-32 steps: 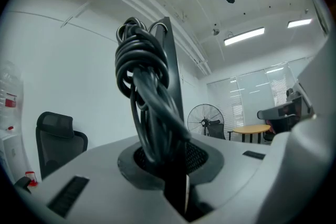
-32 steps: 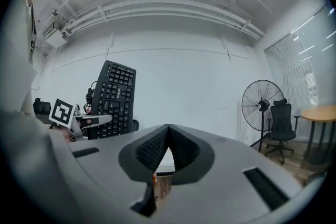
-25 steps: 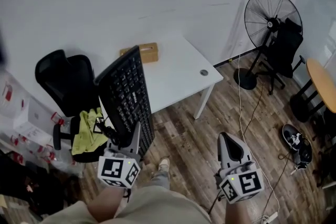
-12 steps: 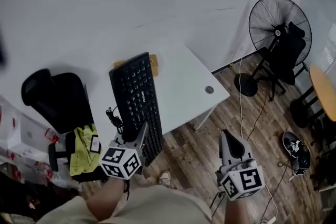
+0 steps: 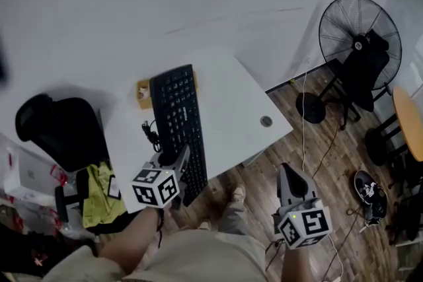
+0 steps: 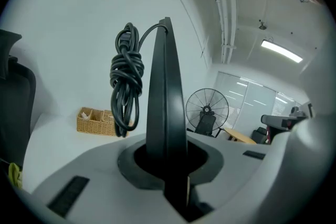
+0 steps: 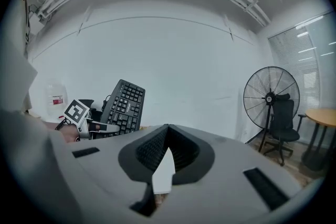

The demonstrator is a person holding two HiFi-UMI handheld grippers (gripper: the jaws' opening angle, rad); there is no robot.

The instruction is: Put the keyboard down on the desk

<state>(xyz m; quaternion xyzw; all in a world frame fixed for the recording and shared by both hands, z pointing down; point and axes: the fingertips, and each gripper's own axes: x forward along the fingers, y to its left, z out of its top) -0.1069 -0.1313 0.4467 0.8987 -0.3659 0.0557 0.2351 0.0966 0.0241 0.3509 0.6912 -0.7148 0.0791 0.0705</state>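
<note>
The black keyboard [image 5: 177, 123] is held over the white desk [image 5: 228, 102], lengthwise away from me. My left gripper [image 5: 173, 159] is shut on its near end. In the left gripper view the keyboard [image 6: 165, 97] stands edge-on, rising out of the left gripper [image 6: 168, 162], and its coiled cable [image 6: 126, 78] hangs beside it. The right gripper view shows the keyboard [image 7: 123, 107] tilted, far end up. My right gripper [image 5: 289, 174] hangs over the wooden floor right of the desk, its jaws closed together [image 7: 167, 131] with nothing in them.
A wicker basket [image 5: 141, 93] sits at the desk's far left, just beyond the keyboard. A cable grommet [image 5: 266, 121] marks the desk's right corner. A black office chair [image 5: 53, 132] with a yellow cloth [image 5: 92, 188] stands left; a floor fan [image 5: 360, 39] and shoes [image 5: 370, 188] are right.
The left gripper has carried the keyboard forward from beside the chair to over the desk, and the desk now lies closer. The right gripper has stayed low at the right.
</note>
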